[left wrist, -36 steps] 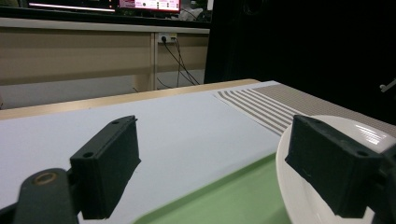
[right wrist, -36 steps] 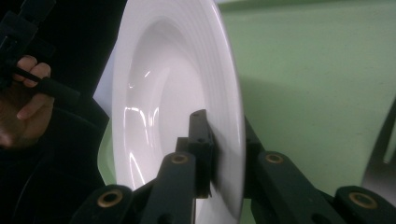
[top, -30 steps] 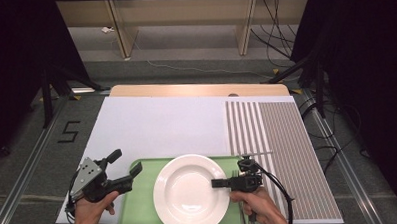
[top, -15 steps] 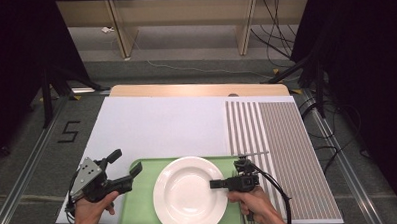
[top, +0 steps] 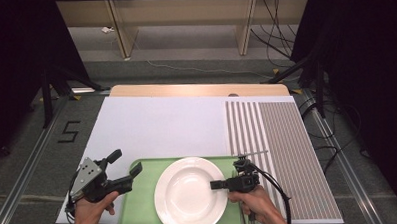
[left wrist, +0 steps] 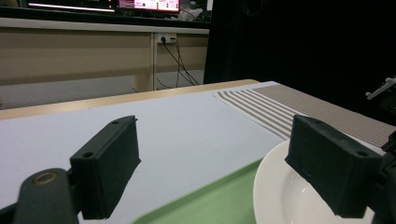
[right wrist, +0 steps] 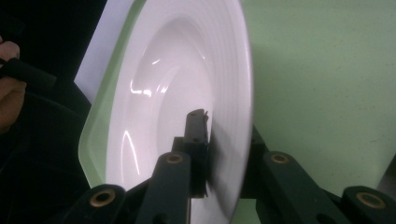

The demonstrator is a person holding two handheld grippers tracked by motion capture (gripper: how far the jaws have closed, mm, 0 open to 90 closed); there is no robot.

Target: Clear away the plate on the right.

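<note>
A white plate (top: 190, 194) lies on a green tray (top: 140, 214) at the near edge of the counter (top: 162, 123), at about 6 o'clock in the high view. The tray sits partly on a big white sheet (top: 157, 128). A mat with grey stripes (top: 283, 149) lies at about 3 o'clock from the plate.

The right gripper (top: 220, 184) reaches in from 3 o'clock, held by the person's right hand (top: 254, 202). Its fingers (right wrist: 195, 135) stand on both sides of the plate's rim, one above it and one below. In the right gripper view the rim runs right between them. The fingers have just been opening a little, with the rim between them. They are still close to the rim, but it is too blurred there to tell if the pads press on it.

The left gripper (top: 124, 168) is at about 9 o'clock from the plate, held by the left hand (top: 92, 211). Its fingers (left wrist: 109, 163) are spread wide with nothing between them. One finger is over the left edge of the tray. In the left gripper view the plate is just past the right finger.
</note>
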